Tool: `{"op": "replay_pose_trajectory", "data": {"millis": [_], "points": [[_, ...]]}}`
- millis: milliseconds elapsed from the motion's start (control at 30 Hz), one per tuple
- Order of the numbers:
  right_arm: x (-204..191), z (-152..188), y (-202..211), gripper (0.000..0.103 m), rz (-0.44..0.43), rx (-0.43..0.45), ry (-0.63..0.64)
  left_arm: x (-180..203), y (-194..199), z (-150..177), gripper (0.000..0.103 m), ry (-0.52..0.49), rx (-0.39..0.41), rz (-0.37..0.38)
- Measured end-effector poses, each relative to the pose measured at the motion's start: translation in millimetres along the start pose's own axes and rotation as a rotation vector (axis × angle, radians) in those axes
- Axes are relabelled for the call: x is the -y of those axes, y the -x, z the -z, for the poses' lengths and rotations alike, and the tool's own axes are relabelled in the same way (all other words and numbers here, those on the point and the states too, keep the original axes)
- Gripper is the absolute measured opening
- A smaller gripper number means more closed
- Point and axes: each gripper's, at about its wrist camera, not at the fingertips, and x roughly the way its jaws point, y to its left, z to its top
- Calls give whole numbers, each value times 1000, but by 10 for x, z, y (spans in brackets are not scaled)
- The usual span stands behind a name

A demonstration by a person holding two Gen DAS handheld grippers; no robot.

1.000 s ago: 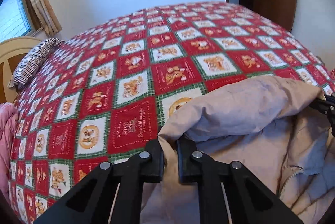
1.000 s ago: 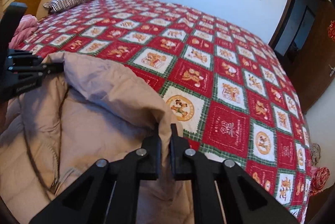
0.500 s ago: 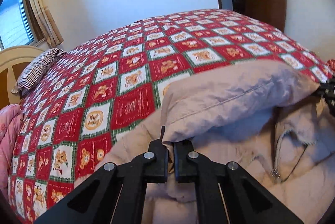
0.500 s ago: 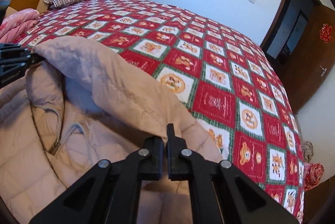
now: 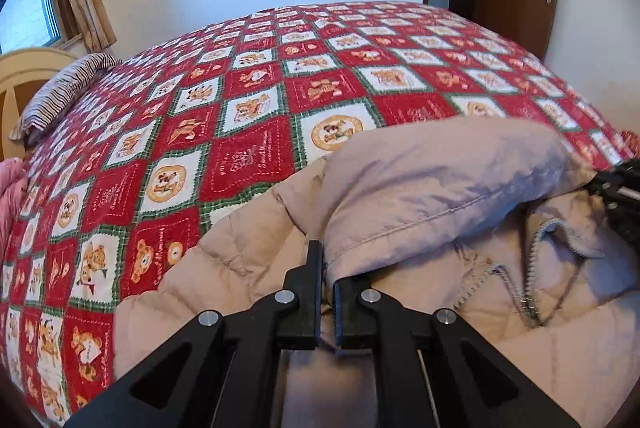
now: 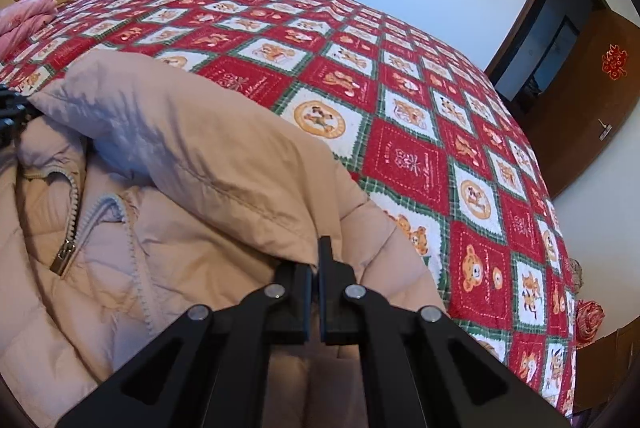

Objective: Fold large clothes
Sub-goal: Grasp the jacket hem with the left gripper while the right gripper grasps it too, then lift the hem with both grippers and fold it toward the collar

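Beige puffy coat (image 5: 420, 288) lies on the bed's red patchwork quilt (image 5: 248, 115). Its hood (image 5: 440, 187) is folded over the open zipper (image 6: 68, 244). The left hand-held gripper (image 5: 327, 268) pinches one hood corner tight. The right hand-held gripper (image 6: 316, 264) pinches the other corner tight.

wrist views, close, sharing jacket (image 5: 440, 179)

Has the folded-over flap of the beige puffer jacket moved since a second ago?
Yes. The flap has come back toward the camera, uncovering more red patchwork quilt and covering more jacket front.
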Motion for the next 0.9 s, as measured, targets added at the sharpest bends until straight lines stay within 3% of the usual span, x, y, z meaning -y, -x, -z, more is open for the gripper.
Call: {"op": "replay_pose_trajectory", "data": {"millis": [233,467,533,600,700,767,833,900], "points": [[32,13,-42,3,14,-12,-21,-75,437,7,5,5,49,38],[56,25,-73,3,-13,-24,-44,-274,315,-253,5,139,45,-46],[76,34,-47,3,-34,-22,-58,-340,262,-409,5,230,56,-12],[84,47,-9,4,-36,-20,-54,-393,200,-536,5,312,69,95],[115,80,65,7,-30,-12,-47,-360,118,-638,6,352,74,174],[163,99,104,9,-36,-7,-55,-240,55,-694,14,315,51,145],[215,117,132,9,-46,-4,-69,-100,8,-714,61,263,44,52],[250,129,142,14,-54,-4,-74,9,-87,-747,67,225,47,60]]}}
